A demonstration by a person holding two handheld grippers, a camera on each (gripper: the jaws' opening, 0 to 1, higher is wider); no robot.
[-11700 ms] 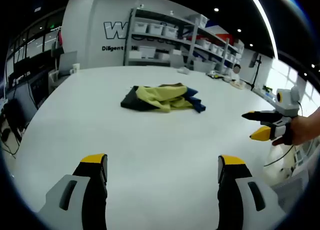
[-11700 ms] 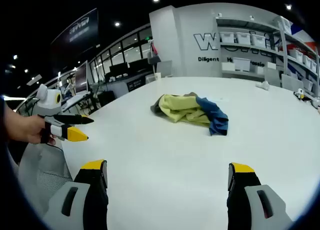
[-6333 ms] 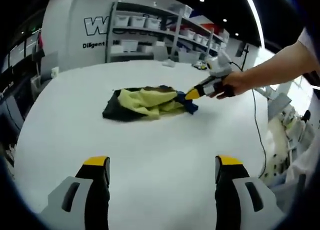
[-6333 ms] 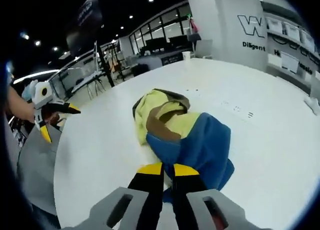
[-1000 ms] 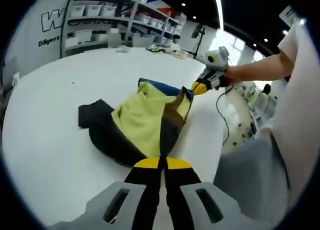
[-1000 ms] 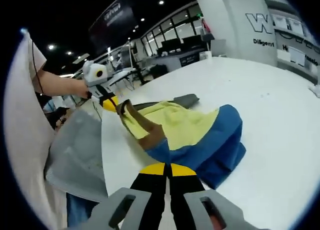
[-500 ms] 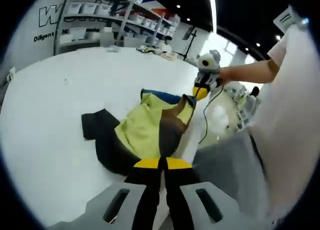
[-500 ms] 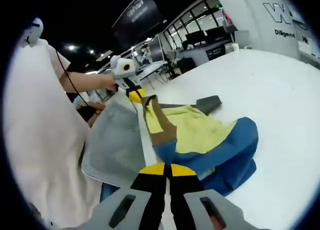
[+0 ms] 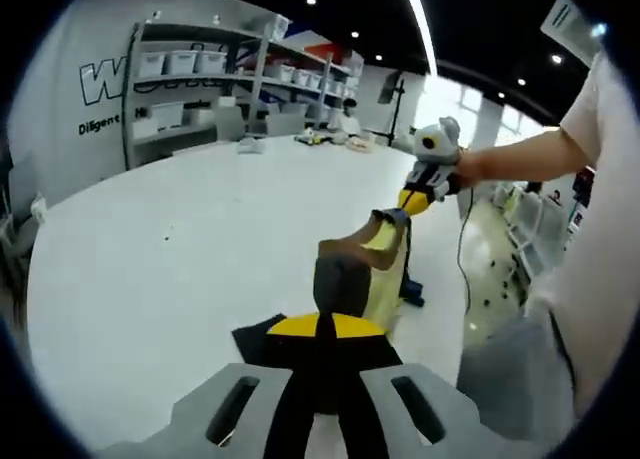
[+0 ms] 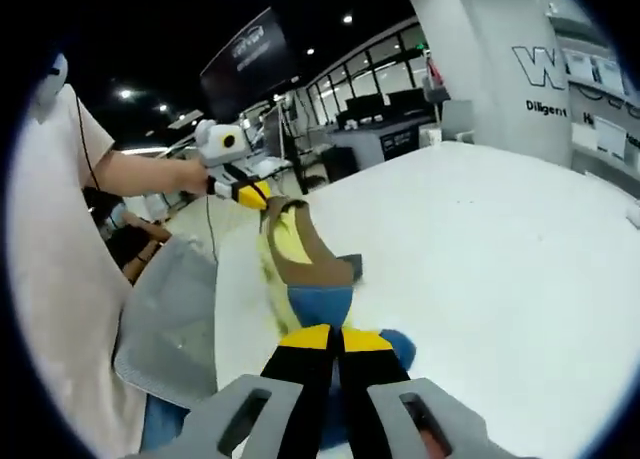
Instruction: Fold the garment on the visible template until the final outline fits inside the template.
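The garment [image 9: 351,276], yellow with a brown band and blue and black parts, hangs stretched in the air between both grippers above the white table [image 9: 150,249]. My left gripper [image 9: 318,325] is shut on its near edge; the black part droops beside the jaws. At the far end the right gripper [image 9: 411,201], held by a hand, pinches the brown edge. In the right gripper view, my right gripper [image 10: 335,336] is shut on the blue part of the garment [image 10: 319,303], and the left gripper [image 10: 256,195] holds the other end.
Shelves with white bins [image 9: 215,74] line the wall behind the table. A grey chair [image 10: 165,324] stands off the table's edge near the person in a white shirt [image 10: 55,309]. The table top [image 10: 500,249] stretches wide to the right.
The garment lay mostly on the table half a second ago; both grippers have since raised it, and it now hangs taut between them with little cloth touching the table.
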